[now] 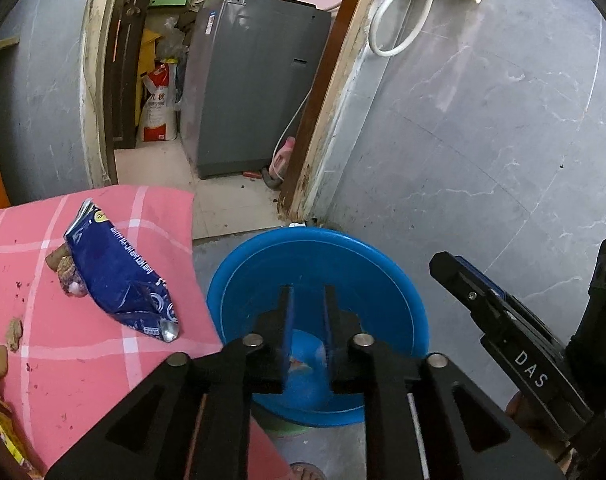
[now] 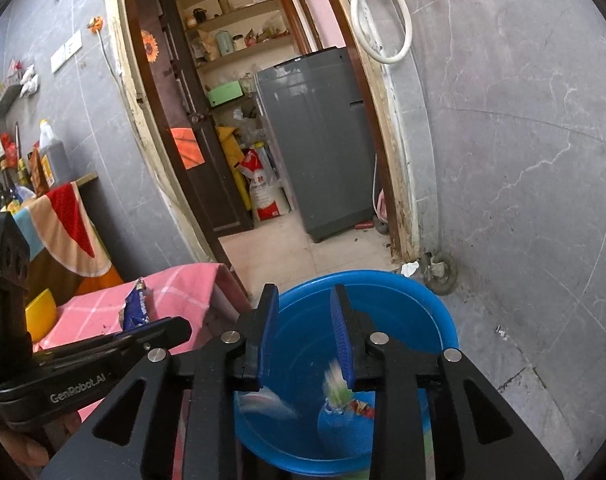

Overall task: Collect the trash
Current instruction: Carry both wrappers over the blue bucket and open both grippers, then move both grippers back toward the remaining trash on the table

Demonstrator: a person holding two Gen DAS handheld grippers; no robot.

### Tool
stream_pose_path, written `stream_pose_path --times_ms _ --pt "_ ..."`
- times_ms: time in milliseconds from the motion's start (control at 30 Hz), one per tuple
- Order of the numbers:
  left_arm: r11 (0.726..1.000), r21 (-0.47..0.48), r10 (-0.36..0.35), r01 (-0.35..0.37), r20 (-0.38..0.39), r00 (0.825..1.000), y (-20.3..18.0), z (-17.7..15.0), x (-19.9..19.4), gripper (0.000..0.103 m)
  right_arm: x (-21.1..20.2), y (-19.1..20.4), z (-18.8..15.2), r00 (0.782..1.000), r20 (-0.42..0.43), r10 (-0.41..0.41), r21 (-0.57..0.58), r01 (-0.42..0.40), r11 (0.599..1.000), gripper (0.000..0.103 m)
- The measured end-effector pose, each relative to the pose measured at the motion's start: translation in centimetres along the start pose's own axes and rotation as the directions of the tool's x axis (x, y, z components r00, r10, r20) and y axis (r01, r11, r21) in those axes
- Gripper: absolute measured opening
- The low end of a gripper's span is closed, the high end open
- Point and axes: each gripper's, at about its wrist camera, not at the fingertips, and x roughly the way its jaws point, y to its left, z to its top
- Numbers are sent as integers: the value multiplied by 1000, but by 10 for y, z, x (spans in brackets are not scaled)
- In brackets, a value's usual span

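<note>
Blue basin [image 1: 263, 256], pink white-checked cloth [image 1: 103, 360], dark blue white-lettered wrapper [image 1: 119, 276], grey marbled wall tiles [image 1: 483, 120]

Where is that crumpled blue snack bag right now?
The blue snack bag lies on the pink checked cloth, left in the left wrist view, beside some crumbs and just left of the blue basin on the floor.

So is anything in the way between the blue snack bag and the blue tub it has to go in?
Nothing visible blocks it. The blue snack bag lies in the open on the pink cloth, and the blue tub sits right beside the cloth's edge with its top open. The left gripper hangs open above the tub.
</note>
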Motion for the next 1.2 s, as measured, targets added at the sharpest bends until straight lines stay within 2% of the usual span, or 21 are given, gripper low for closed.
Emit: stream_pose_path --times_ms 233,367,467,567,633,700,800,833,900,967,1033,1200 --pt "999 -42 14 -11 70 997 15 -6 -22 33 -5 7 1 999 36 -10 -23 11 1000 28" --pt "997 -62 47 -38 152 987 26 -6 -50 41 -13 16 2 996 90 -2 -36 6 999 41" --pt "994 -79 85 -70 215 973 36 -4 -73 53 -18 25 3 991 130 13 -48 -7 999 49" --pt "990 -97 129 -106 275 953 47 -7 -96 63 -24 36 3 986 164 40 -66 -29 997 52" --pt "986 -102 156 -131 307 939 53 -10 -110 75 -27 45 2 982 180 58 -76 -45 996 59" --pt "981 -107 186 -159 336 923 59 -15 -122 81 -30 54 1 976 206 75 -86 -58 995 75" --pt "971 -107 238 -214 366 900 69 -22 -139 83 -38 69 0 961 253 114 -110 -88 990 81" --pt "967 -107 253 -229 370 894 70 -26 -142 88 -40 73 0 956 264 124 -118 -96 988 84" --pt "957 -123 291 -263 388 875 75 -34 -151 101 -45 84 -2 942 299 151 -135 -115 984 97" --pt "946 -146 324 -289 425 845 83 -42 -163 101 -50 93 -4 928 329 176 -152 -132 979 103" --pt "939 -152 344 -309 430 835 88 -47 -172 101 -54 102 -5 916 350 195 -173 -142 975 103" --pt "909 -177 415 -376 457 787 105 -64 -195 101 -58 126 -11 894 376 244 -225 -168 960 103"
